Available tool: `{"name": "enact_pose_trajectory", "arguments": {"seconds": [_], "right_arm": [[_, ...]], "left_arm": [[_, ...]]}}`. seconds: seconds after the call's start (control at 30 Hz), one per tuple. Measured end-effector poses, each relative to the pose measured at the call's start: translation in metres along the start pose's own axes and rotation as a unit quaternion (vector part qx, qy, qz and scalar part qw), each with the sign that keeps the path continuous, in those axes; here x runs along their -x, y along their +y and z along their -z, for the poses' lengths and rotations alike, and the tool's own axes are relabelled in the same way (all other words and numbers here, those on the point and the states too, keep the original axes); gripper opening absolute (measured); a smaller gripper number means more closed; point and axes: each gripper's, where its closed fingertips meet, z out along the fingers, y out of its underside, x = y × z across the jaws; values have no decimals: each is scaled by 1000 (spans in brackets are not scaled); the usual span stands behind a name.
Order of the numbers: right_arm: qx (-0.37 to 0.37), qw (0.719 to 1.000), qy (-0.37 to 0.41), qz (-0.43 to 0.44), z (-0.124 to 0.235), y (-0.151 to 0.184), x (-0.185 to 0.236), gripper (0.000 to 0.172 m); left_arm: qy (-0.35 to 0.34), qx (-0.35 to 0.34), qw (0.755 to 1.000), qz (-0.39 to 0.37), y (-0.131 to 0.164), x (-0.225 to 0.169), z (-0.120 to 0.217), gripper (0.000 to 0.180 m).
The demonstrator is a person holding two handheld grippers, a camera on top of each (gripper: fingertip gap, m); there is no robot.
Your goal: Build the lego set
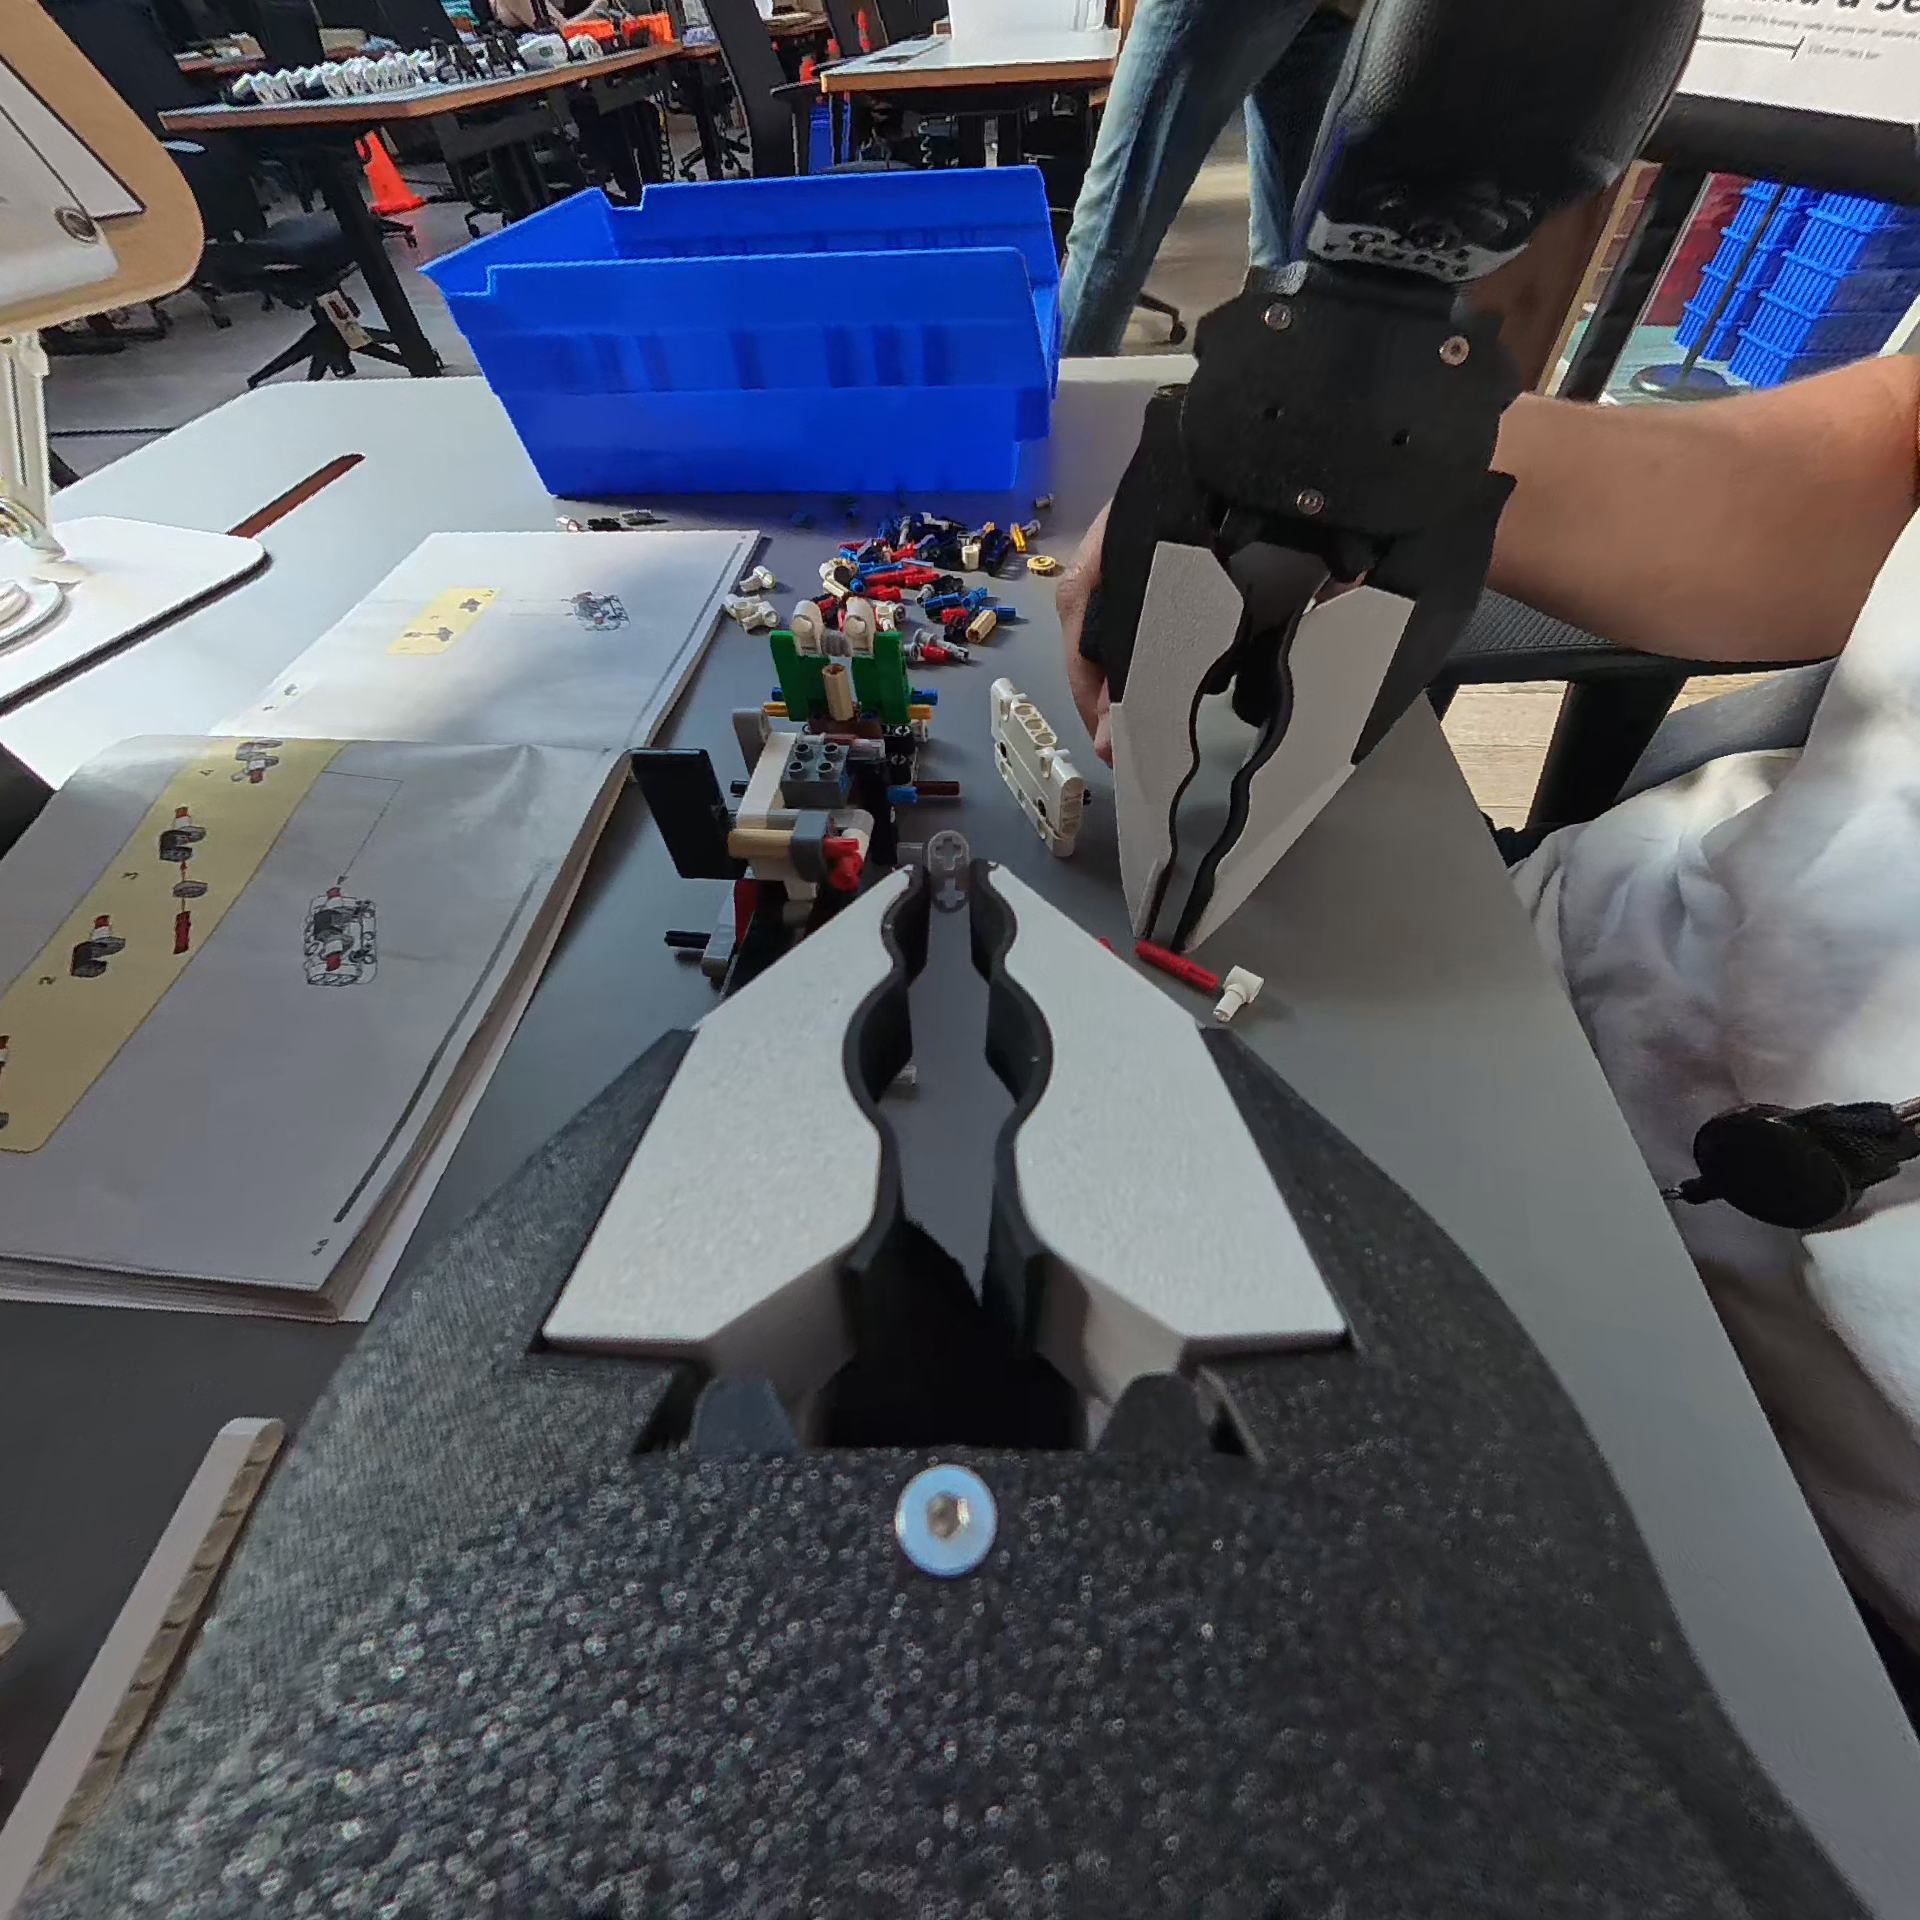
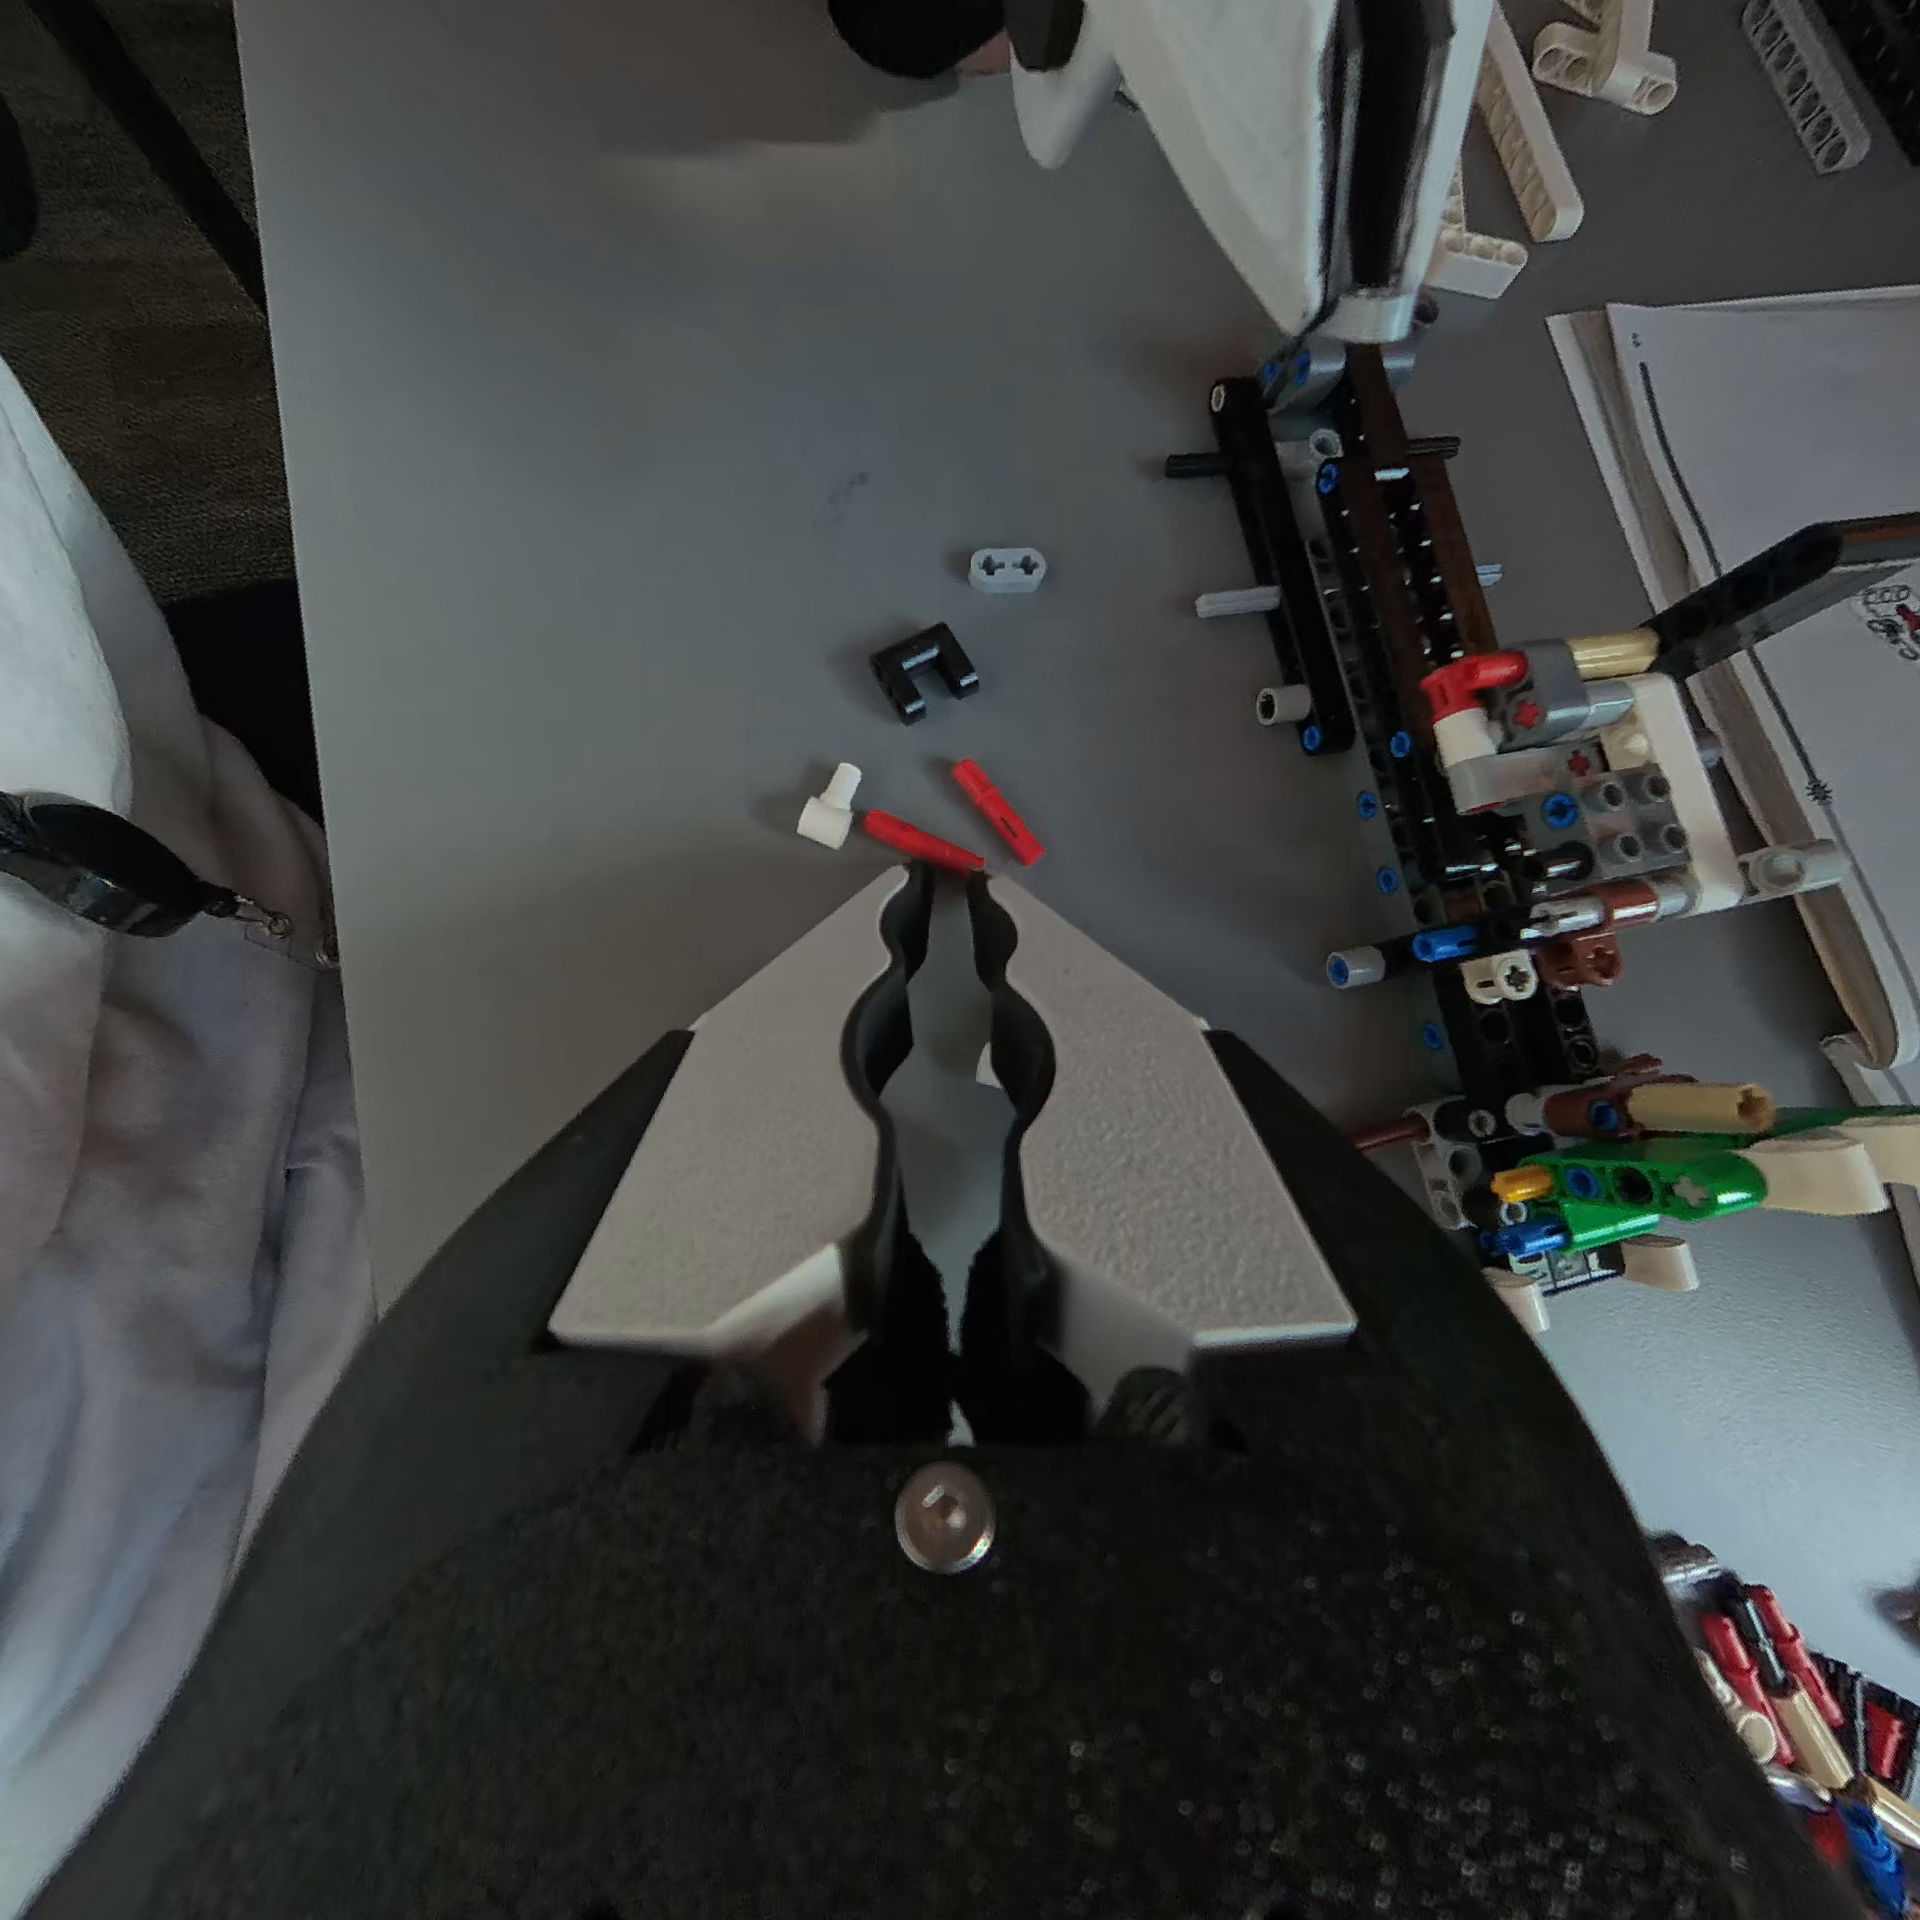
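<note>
Left tongs (image 1: 948, 878) clamped on upright grey link (image 1: 949, 860); right tongs (image 2: 948, 871) pinching level red pin (image 2: 923, 840).

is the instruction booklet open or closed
Open: the booklet lies spread flat on the table, printed pages facing up, left of the brick model.

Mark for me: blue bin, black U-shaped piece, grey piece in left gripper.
Blue bin (image 1: 769, 353): left wrist view, front wall.
Black U-shaped piece (image 2: 923, 686): right wrist view, its back bar.
Grey two-hole connector (image 1: 949, 871): left wrist view, between its two cross holes, at the left gripper's (image 1: 949, 883) tips.
</note>
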Motion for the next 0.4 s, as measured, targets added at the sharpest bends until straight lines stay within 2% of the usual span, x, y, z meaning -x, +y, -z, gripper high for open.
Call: {"name": "enact_pose_trajectory", "arguments": {"seconds": [0.17, 0.4], "right_arm": [[3, 1000, 3, 4, 4, 6, -3, 0], [3, 1000, 3, 2, 7, 14, -10, 0]], "left_arm": [[2, -3, 1000, 9, 0, 2, 1, 5], [0, 0, 1000, 13, 2, 4, 1, 5]]}}
